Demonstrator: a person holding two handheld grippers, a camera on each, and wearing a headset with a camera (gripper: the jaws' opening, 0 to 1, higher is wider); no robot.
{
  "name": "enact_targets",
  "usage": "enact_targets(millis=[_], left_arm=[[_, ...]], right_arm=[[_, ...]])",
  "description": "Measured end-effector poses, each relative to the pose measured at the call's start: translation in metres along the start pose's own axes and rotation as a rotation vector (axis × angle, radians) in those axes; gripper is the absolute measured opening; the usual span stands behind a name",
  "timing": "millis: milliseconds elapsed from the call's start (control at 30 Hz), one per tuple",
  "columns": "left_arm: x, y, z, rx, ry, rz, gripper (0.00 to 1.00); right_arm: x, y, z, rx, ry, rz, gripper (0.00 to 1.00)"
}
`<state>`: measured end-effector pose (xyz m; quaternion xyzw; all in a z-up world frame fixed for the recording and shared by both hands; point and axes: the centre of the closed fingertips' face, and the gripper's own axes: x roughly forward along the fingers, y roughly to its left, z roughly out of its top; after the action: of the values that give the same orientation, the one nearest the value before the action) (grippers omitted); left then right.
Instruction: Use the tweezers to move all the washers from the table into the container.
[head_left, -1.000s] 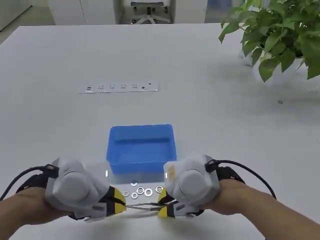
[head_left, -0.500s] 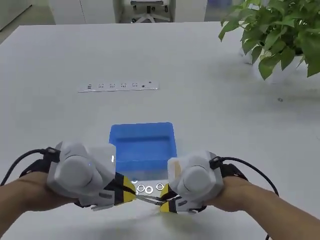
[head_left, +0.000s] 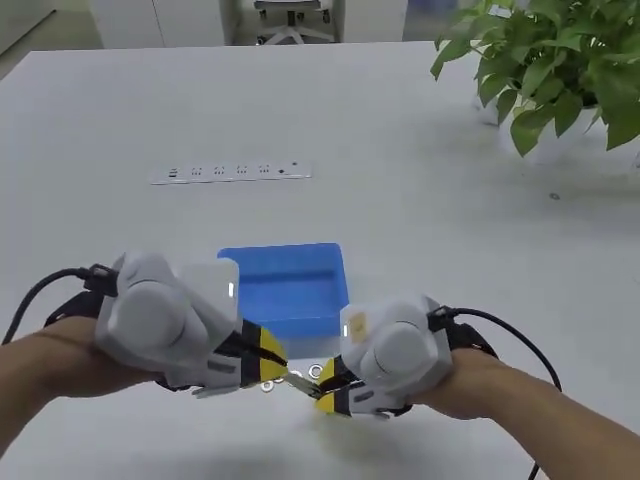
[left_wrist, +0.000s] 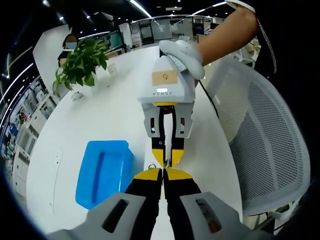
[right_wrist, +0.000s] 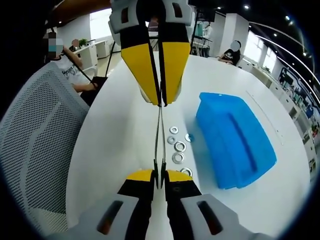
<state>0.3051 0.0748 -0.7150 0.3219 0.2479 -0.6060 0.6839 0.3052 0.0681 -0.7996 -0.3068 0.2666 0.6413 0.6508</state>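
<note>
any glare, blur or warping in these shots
Head view: soft even light, sharp, faint shadow low on the table. Left gripper view: fisheye bows the table edge. Right gripper view: same warping bends the container; tweezers and washers are sharp.

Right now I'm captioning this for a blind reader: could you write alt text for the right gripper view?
Thin tweezers stretch from the right hand-held gripper, shut on them at the bottom, to the left hand-held gripper at the top. Beside them, washers lie on the white table by a blue container.
</note>
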Motion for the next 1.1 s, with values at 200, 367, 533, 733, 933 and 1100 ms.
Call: enact_targets(millis=[200, 367, 533, 733, 933, 1100], left_arm=[[0.001, 0.000, 0.011, 0.010, -0.030, -0.002, 0.05], [0.002, 0.000, 0.020, 0.021, -0.045, -0.002, 0.05], [0.005, -0.003, 0.026, 0.034, -0.060, -0.013, 0.05], [0.011, -0.006, 0.030, 0.046, -0.068, -0.026, 0.05], [0.014, -0.006, 0.032, 0.035, -0.086, -0.031, 0.05], [0.015, -0.004, 0.030, 0.038, -0.085, -0.026, 0.08]], right_arm=[[0.001, 0.001, 0.003, 0.020, -0.018, -0.004, 0.10], [0.004, 0.002, 0.007, 0.035, -0.034, -0.004, 0.10], [0.005, 0.004, 0.009, 0.046, -0.042, -0.002, 0.10], [0.007, 0.006, 0.007, 0.045, -0.043, -0.001, 0.10], [0.005, 0.006, 0.007, 0.052, -0.053, -0.003, 0.08], [0.006, 0.006, 0.007, 0.053, -0.054, -0.005, 0.08]])
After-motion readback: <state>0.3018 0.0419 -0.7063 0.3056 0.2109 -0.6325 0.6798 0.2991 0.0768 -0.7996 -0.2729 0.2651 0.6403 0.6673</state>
